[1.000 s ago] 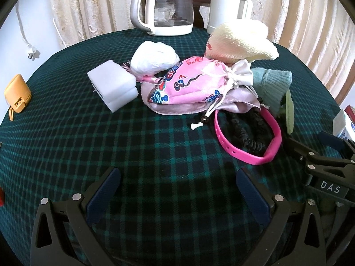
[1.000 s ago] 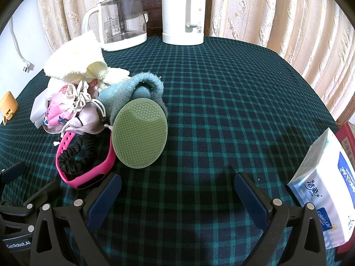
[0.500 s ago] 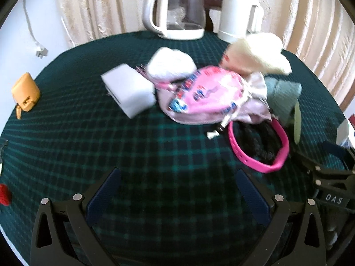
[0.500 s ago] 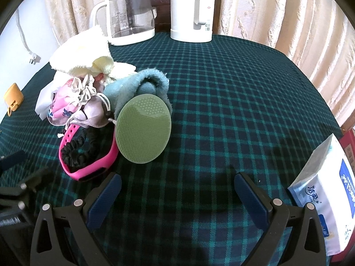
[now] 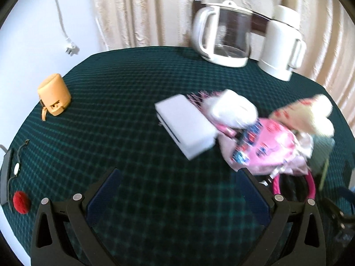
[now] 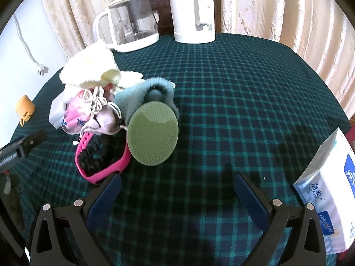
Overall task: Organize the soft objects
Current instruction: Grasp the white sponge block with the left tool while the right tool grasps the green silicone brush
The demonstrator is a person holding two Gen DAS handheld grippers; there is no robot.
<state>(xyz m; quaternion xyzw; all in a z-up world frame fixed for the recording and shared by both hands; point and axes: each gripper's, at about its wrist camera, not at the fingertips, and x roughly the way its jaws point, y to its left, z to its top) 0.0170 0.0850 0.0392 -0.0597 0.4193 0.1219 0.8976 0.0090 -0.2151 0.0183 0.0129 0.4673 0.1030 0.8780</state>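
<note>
Both grippers hover empty over the round counter [image 6: 244, 102] under its dark green plaid cloth, the left gripper [image 5: 177, 190] and the right gripper [image 6: 176, 195] each with jaws spread wide and nothing between them. The soft things sit heaped toward the counter's left side in the right wrist view: a cream terry towel [image 6: 88, 68] on top, a pink patterned drawstring pouch [image 6: 77, 113], a pale blue rolled cloth [image 6: 142, 93], a round green silicone scrubber [image 6: 153, 133] leaning against it, and a pink silicone band [image 6: 102, 170] looped around a black coiled hair tie [image 6: 91, 155]. A white foam block [image 5: 186, 126] touches the heap on its far side. This looks like the approach, before any pick. The scrubber and band lie just ahead of the right jaws, so the next move probably calls for easing forward and closing on one item without dragging the rest
</note>
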